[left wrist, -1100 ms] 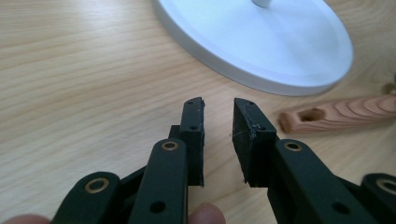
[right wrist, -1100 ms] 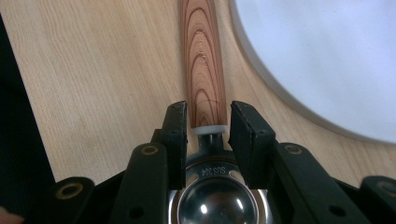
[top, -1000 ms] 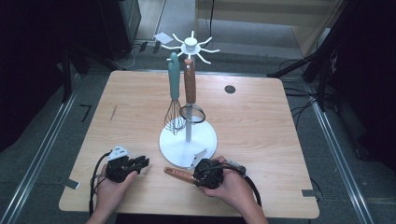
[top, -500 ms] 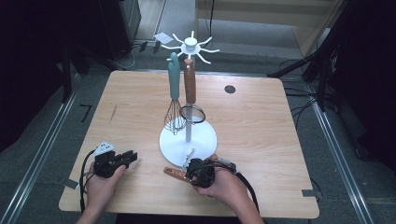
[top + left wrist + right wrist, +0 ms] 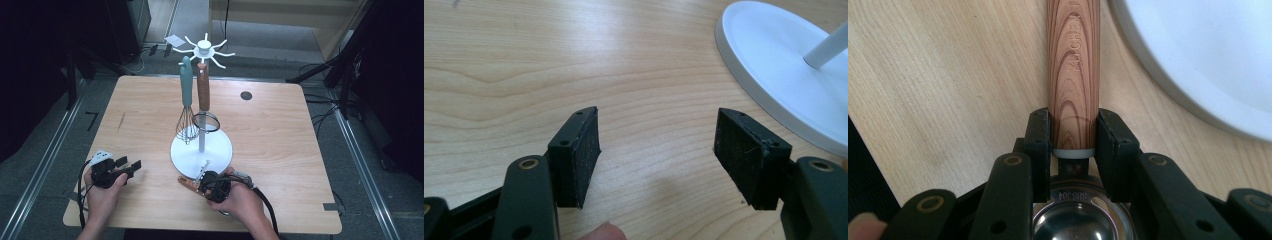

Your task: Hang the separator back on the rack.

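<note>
Item: wooden-handled utensil, lying flat on the surface at its near edge, just beside the white stand base; handle of round, smooth, varnished wood with a pale collar where it meets a shiny metal bowl, probably a ladle or measuring spoon. Right gripper: fingers closed on the handle at the collar end, one pad on each side, no gap visible. Handling, as a judgement: stiff, fairly light, weight biased toward the metal end, so a hold near the collar should keep it from swinging; the round varnished wood may roll or slip in a light pinch; not fragile. Left gripper: off to the near left, its jaws have just been opening, fingers now well apart with bare wood between them, holding nothing. Farther back: stand pole with a teal-handled whisk and a second brown-handled utensil hanging upright from the spoked top, several hooks free
</note>
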`<state>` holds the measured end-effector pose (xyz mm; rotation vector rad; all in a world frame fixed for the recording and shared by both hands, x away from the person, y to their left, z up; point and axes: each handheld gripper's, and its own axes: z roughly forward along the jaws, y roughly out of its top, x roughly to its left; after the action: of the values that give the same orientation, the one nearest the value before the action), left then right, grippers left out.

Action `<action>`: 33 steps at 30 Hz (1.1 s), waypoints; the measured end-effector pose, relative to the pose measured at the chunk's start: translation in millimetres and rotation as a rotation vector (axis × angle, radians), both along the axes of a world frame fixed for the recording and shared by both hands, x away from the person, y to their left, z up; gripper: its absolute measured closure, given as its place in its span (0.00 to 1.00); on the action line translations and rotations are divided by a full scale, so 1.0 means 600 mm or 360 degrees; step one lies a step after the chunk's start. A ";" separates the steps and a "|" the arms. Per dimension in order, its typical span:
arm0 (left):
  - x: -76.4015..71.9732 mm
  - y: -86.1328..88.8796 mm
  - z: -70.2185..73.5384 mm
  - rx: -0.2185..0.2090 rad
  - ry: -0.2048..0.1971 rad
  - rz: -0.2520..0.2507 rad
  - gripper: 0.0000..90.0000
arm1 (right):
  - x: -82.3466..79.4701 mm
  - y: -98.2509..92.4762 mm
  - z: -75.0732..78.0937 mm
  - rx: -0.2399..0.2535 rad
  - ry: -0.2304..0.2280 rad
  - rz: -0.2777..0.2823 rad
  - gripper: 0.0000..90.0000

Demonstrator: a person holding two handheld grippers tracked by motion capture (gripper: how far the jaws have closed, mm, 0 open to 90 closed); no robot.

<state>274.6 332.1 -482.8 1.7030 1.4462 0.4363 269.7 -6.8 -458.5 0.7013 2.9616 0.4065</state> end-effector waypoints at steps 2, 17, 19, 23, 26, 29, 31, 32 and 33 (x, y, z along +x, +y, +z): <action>0.001 0.003 0.001 -0.0006 0.0001 0.0028 0.37 | -0.002 -0.009 0.010 0.0045 -0.0016 -0.0014 0.79; 0.003 0.014 0.003 0.0054 0.0011 0.0077 0.16 | 0.004 -0.077 0.029 0.0263 -0.0132 -0.0220 0.79; 0.003 0.011 0.002 0.0078 0.0012 0.0056 0.15 | 0.006 -0.085 0.030 0.0295 -0.0146 -0.0255 0.79; 0.003 0.006 0.000 0.0100 0.0014 0.0046 0.15 | 0.014 -0.101 0.028 0.0353 -0.0166 -0.0320 0.79; 0.004 0.008 0.000 0.0089 0.0020 0.0046 0.14 | 0.017 -0.111 0.027 0.0378 -0.0179 -0.0338 0.79; 0.004 0.008 -0.001 0.0089 0.0024 0.0049 0.14 | 0.022 -0.121 0.026 0.0397 -0.0199 -0.0373 0.79; 0.004 0.008 -0.002 0.0085 0.0023 0.0045 0.14 | 0.024 -0.127 0.026 0.0425 -0.0217 -0.0404 0.79; 0.004 0.008 -0.002 0.0087 0.0025 0.0044 0.14 | 0.026 -0.131 0.026 0.0436 -0.0223 -0.0411 0.79; 0.004 0.008 -0.002 0.0089 0.0024 0.0045 0.14 | 0.027 -0.135 0.026 0.0447 -0.0228 -0.0427 0.79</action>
<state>277.0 336.6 -484.0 1.7353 1.4828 0.4846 285.8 -87.5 -442.8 1.0332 2.6534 0.8197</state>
